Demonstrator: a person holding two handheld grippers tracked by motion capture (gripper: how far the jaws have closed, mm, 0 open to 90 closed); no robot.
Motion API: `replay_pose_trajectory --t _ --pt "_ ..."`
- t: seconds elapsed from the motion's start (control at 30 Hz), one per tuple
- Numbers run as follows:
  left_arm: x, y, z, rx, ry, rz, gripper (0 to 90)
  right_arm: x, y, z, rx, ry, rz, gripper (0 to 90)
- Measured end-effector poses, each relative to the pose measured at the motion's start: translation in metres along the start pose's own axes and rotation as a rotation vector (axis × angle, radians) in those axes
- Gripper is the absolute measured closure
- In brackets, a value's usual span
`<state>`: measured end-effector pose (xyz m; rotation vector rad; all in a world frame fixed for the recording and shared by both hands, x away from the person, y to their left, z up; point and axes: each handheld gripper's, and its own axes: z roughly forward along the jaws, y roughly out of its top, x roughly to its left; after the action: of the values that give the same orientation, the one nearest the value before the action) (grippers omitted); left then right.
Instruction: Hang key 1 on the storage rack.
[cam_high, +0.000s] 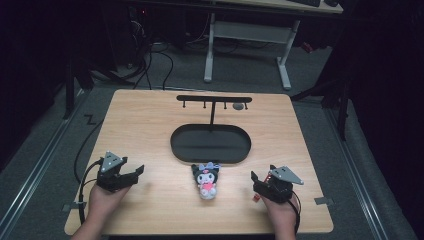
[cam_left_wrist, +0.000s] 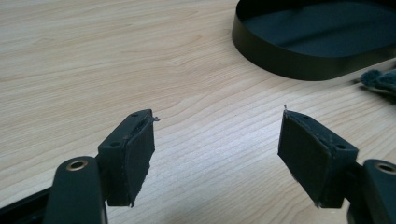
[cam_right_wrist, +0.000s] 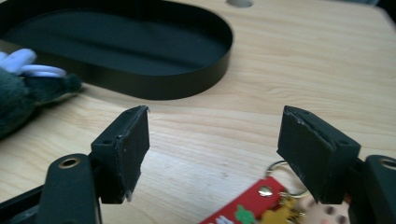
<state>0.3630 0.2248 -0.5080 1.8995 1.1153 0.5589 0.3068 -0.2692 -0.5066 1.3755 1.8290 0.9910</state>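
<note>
Dark room all round, a white-legged desk at twelve o'clock, and in the middle a pale wooden worktop (cam_high: 150, 125). Dead centre sits a black oval tray (cam_high: 210, 143) with a slim hook stand (cam_high: 213, 100) rising from its far edge, hooks bare as far as I can tell. The plush toy (cam_high: 206, 180), dark-eared with a pink front, lies at six o'clock from the tray, just outside the rim, untouched. Left gripper (cam_high: 131, 172) waits at eight o'clock, jaws spread wide, nothing but bare wood between them. Right gripper (cam_high: 258, 182) waits at four o'clock, equally released. Close under it in the right gripper view lies a red keychain (cam_right_wrist: 252, 203) with a metal ring, cut off by the frame. By my reading nothing has begun: toy and keychain both unlifted. A small grey object (cam_high: 238, 106) by the stand's right end is too small to identify.
</note>
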Motion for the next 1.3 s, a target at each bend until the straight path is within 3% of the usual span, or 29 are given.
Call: replay_pose_trajectory --t 0.2,0.37,0.6,0.83,0.93,1.03,1.13,1.23,1.3 --pt "-0.002 0.001 0.004 -0.010 -0.024 0.018 27.4 -0.005 -0.008 -0.014 -0.040 -0.030 0.020 23.8" --pt "-0.005 0.001 0.004 -0.018 -0.028 0.028 27.5 -0.007 -0.011 -0.017 -0.039 -0.034 0.008 23.0" --pt "-0.009 0.000 0.008 0.003 -0.032 0.053 27.1 -0.011 -0.012 -0.016 -0.080 -0.036 -0.001 25.0" --pt "-0.012 0.000 0.006 0.001 -0.046 0.077 27.2 -0.012 -0.010 -0.020 -0.085 -0.044 -0.025 25.7" --pt "-0.014 0.001 0.004 -0.002 -0.050 0.083 27.2 -0.013 -0.009 -0.021 -0.073 -0.043 -0.014 26.6" --pt "-0.019 0.002 0.002 -0.012 -0.028 0.126 25.9 -0.013 -0.008 -0.019 -0.057 -0.044 -0.022 27.2" --pt "-0.025 0.009 -0.001 -0.006 -0.039 0.128 23.9 -0.013 -0.008 -0.016 -0.043 -0.041 -0.026 26.9" --pt "-0.035 0.007 -0.005 0.006 -0.024 0.218 23.2 -0.012 -0.007 -0.015 -0.038 -0.040 -0.027 25.3" --pt "-0.034 -0.002 -0.006 -0.004 -0.028 0.203 22.9 -0.012 -0.007 -0.016 -0.032 -0.039 -0.029 24.4"
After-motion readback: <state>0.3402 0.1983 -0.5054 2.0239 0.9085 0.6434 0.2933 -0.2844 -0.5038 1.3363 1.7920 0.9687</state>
